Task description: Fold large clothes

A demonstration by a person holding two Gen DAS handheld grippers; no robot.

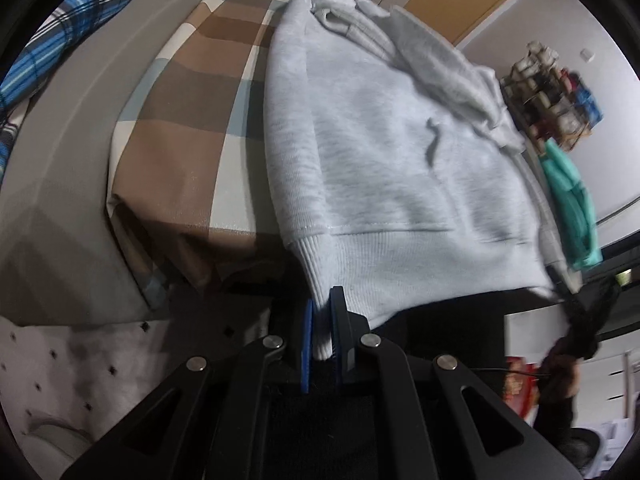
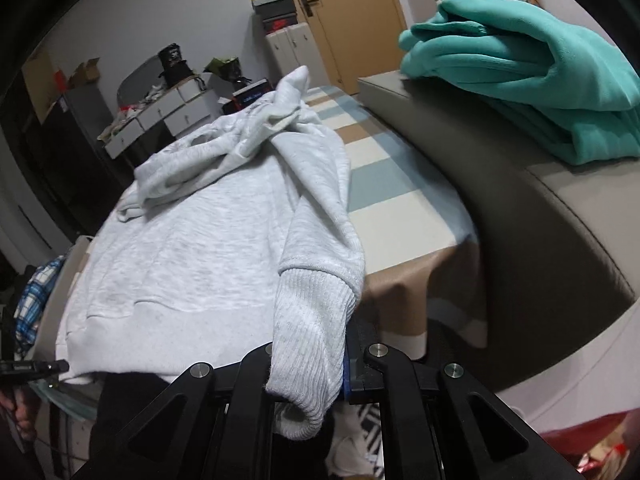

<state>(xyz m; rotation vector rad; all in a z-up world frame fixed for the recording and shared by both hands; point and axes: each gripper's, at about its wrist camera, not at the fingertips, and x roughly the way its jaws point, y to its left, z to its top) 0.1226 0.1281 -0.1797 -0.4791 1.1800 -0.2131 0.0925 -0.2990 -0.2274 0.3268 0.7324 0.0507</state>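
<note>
A light grey hooded sweatshirt [image 1: 392, 152] lies spread on a bed with a brown, white and blue checked cover [image 1: 192, 120]. Its hood and sleeves are bunched at the far end. My left gripper [image 1: 322, 320] is shut on the ribbed hem at one bottom corner. In the right wrist view the sweatshirt [image 2: 192, 248] fills the middle. My right gripper [image 2: 320, 360] is shut on the ribbed cuff [image 2: 308, 344] of a sleeve together with the hem corner; the cuff hangs over the fingers and hides their tips.
A folded teal garment [image 2: 520, 68] lies on the grey padded bed frame [image 2: 540, 240]. A blue plaid cloth [image 1: 60, 40] lies beyond the other frame side. Cluttered drawers [image 2: 160, 116], stacked boxes and a wooden door [image 2: 352, 20] stand behind the bed.
</note>
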